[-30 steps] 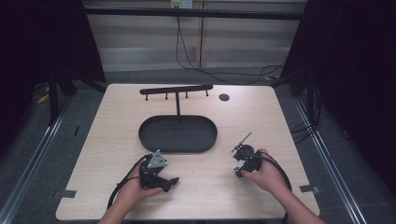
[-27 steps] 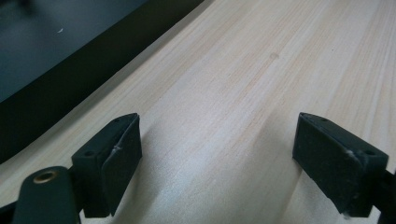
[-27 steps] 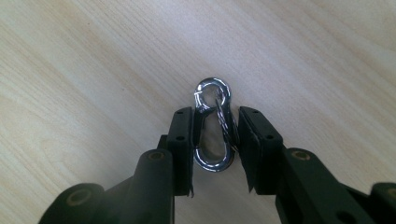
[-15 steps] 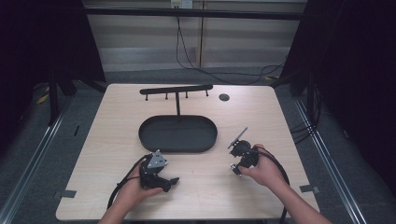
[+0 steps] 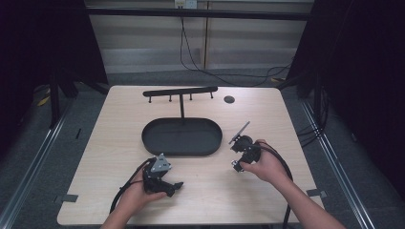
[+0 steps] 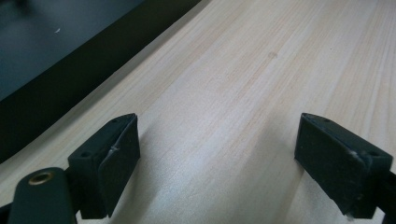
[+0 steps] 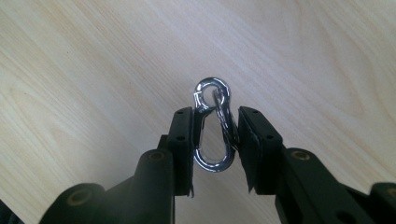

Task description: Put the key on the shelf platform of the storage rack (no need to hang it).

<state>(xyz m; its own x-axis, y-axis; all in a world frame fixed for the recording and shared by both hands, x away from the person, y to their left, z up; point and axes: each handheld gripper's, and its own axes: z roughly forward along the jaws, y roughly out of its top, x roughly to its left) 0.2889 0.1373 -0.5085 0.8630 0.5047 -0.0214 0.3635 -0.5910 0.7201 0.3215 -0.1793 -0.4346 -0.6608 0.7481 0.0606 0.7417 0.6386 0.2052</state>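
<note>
High view: right gripper (image 5: 237, 152) sits right of centre on the table (image 5: 119, 133), just off the right end of the oval black tray (image 5: 181, 137), with bare wood between it and the table's right edge. Left gripper (image 5: 168, 183) lies near the front edge, below the tray's left half and well apart from the right one. A black rack (image 5: 180, 91) with short pegs stands behind the tray; a small dark disc (image 5: 229, 99) lies beside its right end.

Left gripper view: jaws stand wide with nothing between them, low over bare wood; the table's edge runs diagonally at upper left, with open room ahead.

Right gripper view: jaws are closed on a chrome snap hook (image 7: 213, 125), its sides pressed by both pads. Its long axis runs along the jaws, small swivel eye pointing away from the gripper beyond the fingertips, larger loop towards the gripper body. Hook is clear of the wood, which is bare all round.
</note>
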